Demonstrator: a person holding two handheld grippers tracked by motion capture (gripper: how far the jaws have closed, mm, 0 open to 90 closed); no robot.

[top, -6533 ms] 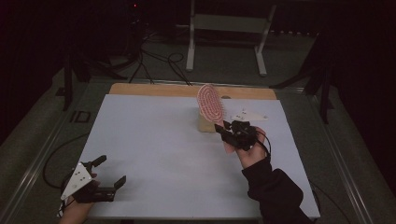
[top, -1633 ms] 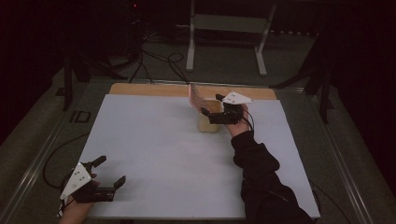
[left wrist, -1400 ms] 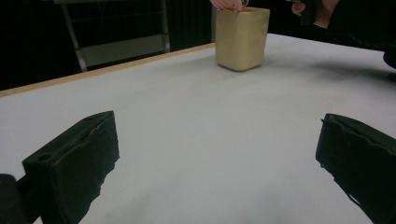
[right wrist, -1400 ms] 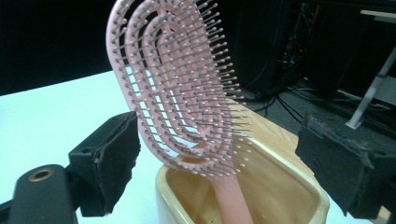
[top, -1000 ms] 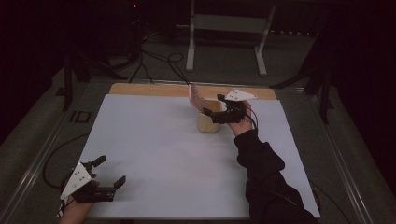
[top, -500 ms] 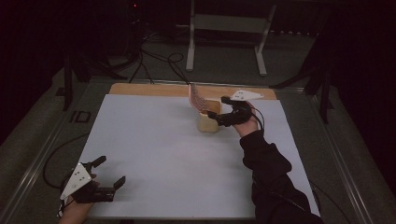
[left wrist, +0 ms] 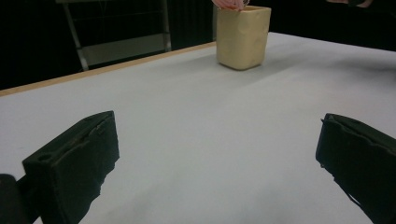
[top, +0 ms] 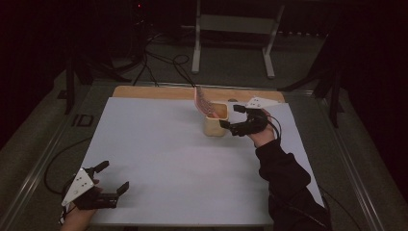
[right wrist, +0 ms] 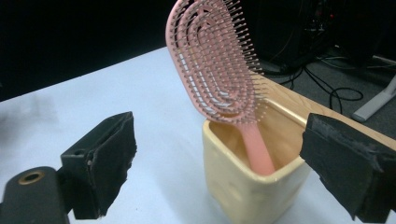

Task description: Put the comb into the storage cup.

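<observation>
Right claw [right wrist: 217, 158] wide, empty, beside cup [right wrist: 254, 186]

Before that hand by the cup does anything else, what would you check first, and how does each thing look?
1. Pink hairbrush sits handle-down in the cup, head leaning out: ok.
2. Yellow cup stands upright on the white table: ok.
3. Right gripper open, its fingers either side of the cup, not touching: ok.
4. Left gripper open, resting at the near left corner, well away from the cup: ok.
5. Whether the brush will stay put if the cup is nudged: cannot tell.
</observation>
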